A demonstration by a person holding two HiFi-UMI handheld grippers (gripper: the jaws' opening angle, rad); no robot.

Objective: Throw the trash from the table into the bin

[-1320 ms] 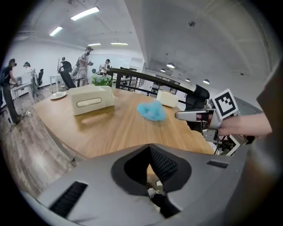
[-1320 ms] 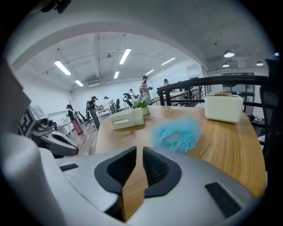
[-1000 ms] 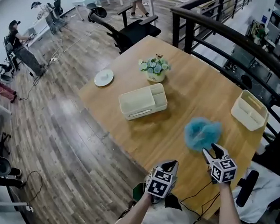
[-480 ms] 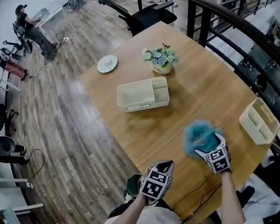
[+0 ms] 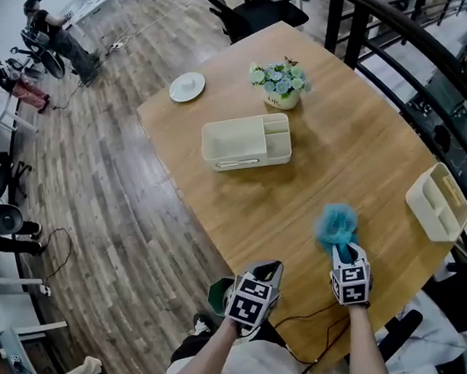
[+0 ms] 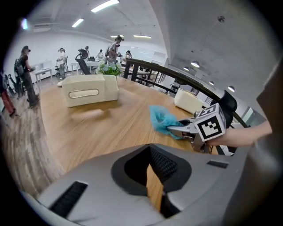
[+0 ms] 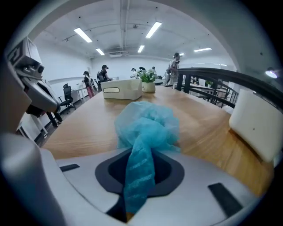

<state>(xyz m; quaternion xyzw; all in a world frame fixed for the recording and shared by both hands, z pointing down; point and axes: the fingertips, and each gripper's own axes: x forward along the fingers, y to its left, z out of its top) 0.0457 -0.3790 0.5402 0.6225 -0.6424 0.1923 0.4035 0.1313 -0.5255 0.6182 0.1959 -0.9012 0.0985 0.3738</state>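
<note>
Trash: blue nonwoven wad (image 7: 148,126), on the table's (image 5: 243,198) near right part.
Right gripper (image 5: 342,250): jaws just closed, pinching the wad's trailing strip.
Left gripper (image 5: 262,269): jaws pressed together, empty.
Handling: likely featherlight, soft, floppy; pinch bunched fabric.

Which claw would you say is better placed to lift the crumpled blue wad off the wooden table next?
Right, I'd say. The right claw has just been closing and now pinches the crumpled blue fabric wad on the wooden table; the left claw holds nothing and sits apart from it.
</note>
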